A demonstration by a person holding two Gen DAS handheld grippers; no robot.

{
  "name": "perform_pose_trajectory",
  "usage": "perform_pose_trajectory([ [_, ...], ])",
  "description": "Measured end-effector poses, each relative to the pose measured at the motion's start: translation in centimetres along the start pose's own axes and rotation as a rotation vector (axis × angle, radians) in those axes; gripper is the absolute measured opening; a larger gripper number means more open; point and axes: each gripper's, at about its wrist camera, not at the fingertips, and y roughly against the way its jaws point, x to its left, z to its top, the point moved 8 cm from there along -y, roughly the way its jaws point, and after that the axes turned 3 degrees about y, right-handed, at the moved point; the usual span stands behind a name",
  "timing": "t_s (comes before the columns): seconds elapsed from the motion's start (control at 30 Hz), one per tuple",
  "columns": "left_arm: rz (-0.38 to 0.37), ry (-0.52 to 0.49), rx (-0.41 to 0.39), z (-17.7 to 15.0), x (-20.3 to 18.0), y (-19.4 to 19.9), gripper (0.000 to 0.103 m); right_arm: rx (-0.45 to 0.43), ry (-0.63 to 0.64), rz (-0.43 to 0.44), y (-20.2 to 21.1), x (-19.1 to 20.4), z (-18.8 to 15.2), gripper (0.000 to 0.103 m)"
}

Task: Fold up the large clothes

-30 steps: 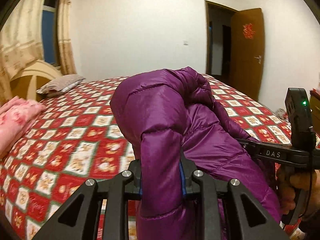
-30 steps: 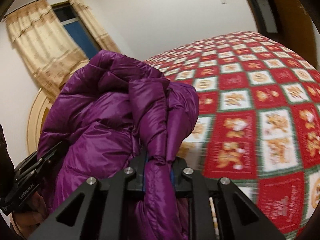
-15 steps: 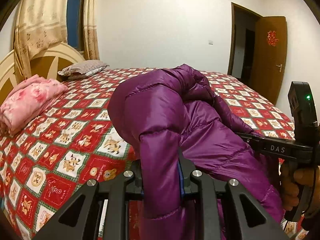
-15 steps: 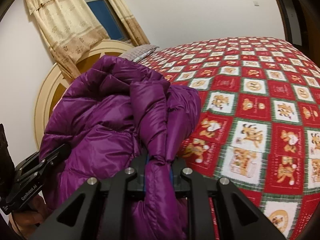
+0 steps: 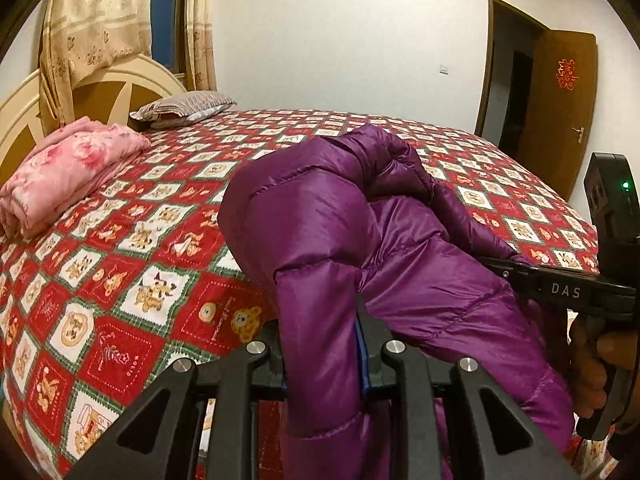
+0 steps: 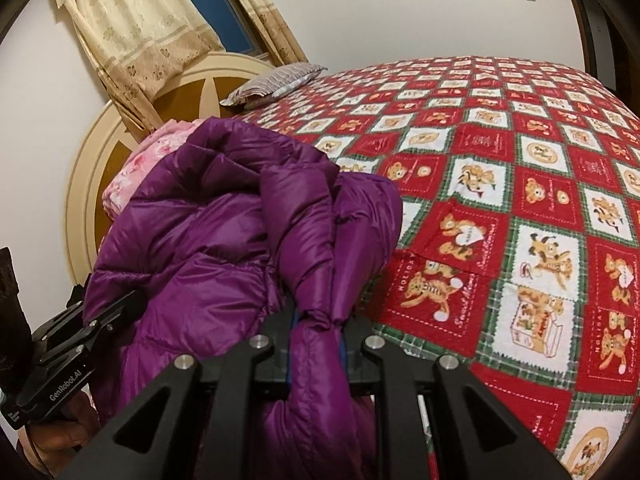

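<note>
A purple puffer jacket (image 5: 360,240) hangs bunched between both grippers, above the near edge of the bed (image 5: 140,240). My left gripper (image 5: 322,354) is shut on a thick fold of the jacket. My right gripper (image 6: 316,346) is shut on another fold of the jacket (image 6: 224,240). The right gripper also shows at the right of the left wrist view (image 5: 576,290), and the left gripper at the lower left of the right wrist view (image 6: 68,364). The fingertips are buried in the fabric.
The bed has a red, white and green patchwork cover (image 6: 520,220). A folded pink blanket (image 5: 64,168) and a striped pillow (image 5: 184,106) lie by the headboard (image 6: 120,152). An open brown door (image 5: 560,112) is at the far right.
Both grippers have moved with the jacket toward the bed and tilted down, so more of the bed cover and the headboard end shows. Both grips hold as before.
</note>
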Motion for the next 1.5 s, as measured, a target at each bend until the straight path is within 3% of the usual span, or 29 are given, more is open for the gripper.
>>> perform_pose_trajectory([
  [0.2, 0.03, 0.0, 0.021, -0.8, 0.6, -0.8, 0.037, 0.026, 0.014, -0.017, -1.0, 0.0, -0.6, 0.018],
  [0.43, 0.102, -0.003, 0.047, -2.1, 1.6, -2.0, 0.065, 0.057, 0.039, -0.063, -2.0, -0.1, -1.5, 0.021],
  [0.57, 0.151, 0.011, 0.039, -2.3, 2.3, -2.4, 0.084, 0.065, 0.021, -0.087, -2.5, -0.7, -1.9, 0.029],
  [0.63, 0.157, 0.026, 0.039, -2.3, 2.6, -2.6, 0.087, 0.067, 0.015, -0.089, -2.7, -0.8, -2.1, 0.03],
  [0.97, 0.125, 0.085, 0.038, -2.8, 3.4, -3.5, 0.095, 0.07, 0.025, -0.116, -3.3, -1.0, -2.7, 0.037],
  [1.2, 0.164, 0.053, 0.044, -2.5, 3.2, -3.2, 0.095, 0.074, 0.034, -0.138, -3.3, -1.0, -2.7, 0.041],
  [1.33, 0.257, 0.025, -0.007, -0.9, 3.2, -0.1, 0.095, 0.057, 0.054, -0.2, -1.9, -0.8, -2.2, 0.048],
  [1.43, 0.288, 0.042, -0.086, 1.0, 2.8, 4.4, 0.095, 0.004, 0.084, -0.234, 1.7, 0.4, -1.3, 0.056],
  [1.5, 0.3, 0.033, -0.144, 2.1, 2.1, 7.9, 0.095, -0.053, 0.115, -0.257, 5.3, 1.7, -0.7, 0.067],
])
